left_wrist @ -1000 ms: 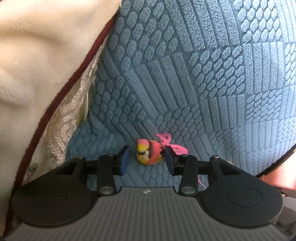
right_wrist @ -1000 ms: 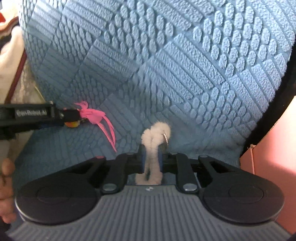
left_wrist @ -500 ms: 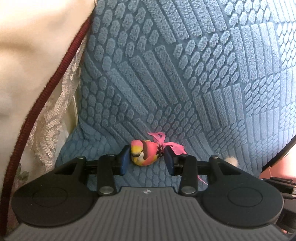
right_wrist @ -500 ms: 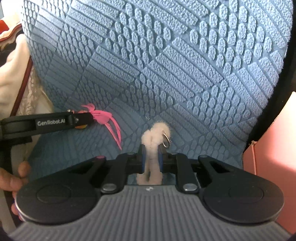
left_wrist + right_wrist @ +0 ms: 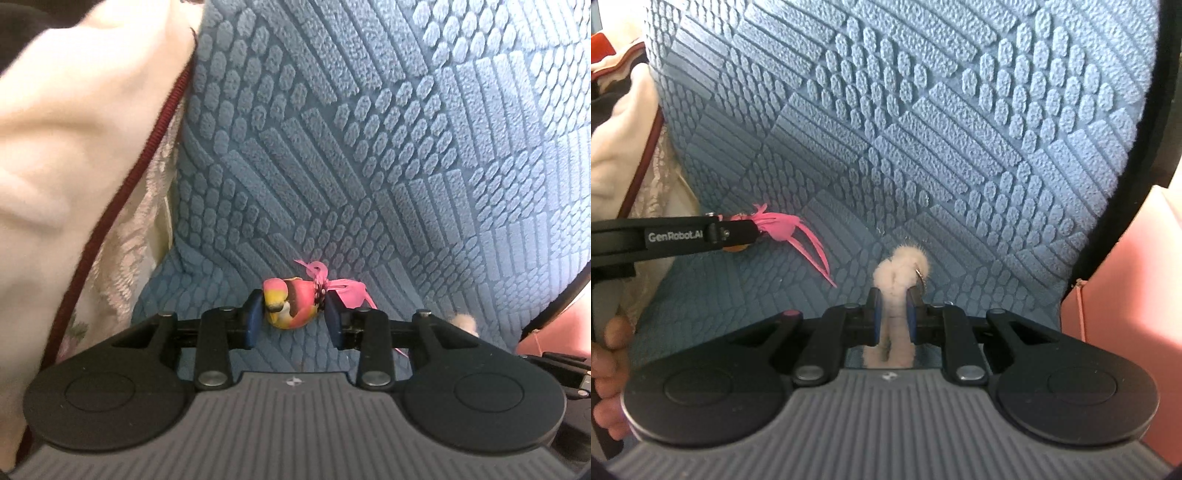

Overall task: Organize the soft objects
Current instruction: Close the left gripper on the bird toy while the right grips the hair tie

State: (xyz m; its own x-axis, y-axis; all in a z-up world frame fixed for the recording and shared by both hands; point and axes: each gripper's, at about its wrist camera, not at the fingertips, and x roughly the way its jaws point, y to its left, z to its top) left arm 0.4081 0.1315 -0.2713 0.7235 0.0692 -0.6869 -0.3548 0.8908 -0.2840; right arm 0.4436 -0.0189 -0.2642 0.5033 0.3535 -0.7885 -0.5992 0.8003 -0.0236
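While the left gripper (image 5: 291, 315) closes on the bird toy (image 5: 291, 308), the right gripper (image 5: 893, 320) clamps the fluffy keychain (image 5: 899, 275), probably for sorting.

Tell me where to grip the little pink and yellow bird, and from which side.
Grip the bird across its rounded body, head end to tail end, coming from behind and above as the left tool does now. The body is its only firm bulk; the pink ribbon tail is thin and floppy, so it would slip.

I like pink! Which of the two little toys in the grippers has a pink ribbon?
The bird toy in the left gripper; the right gripper's fluffy beige toy has none.
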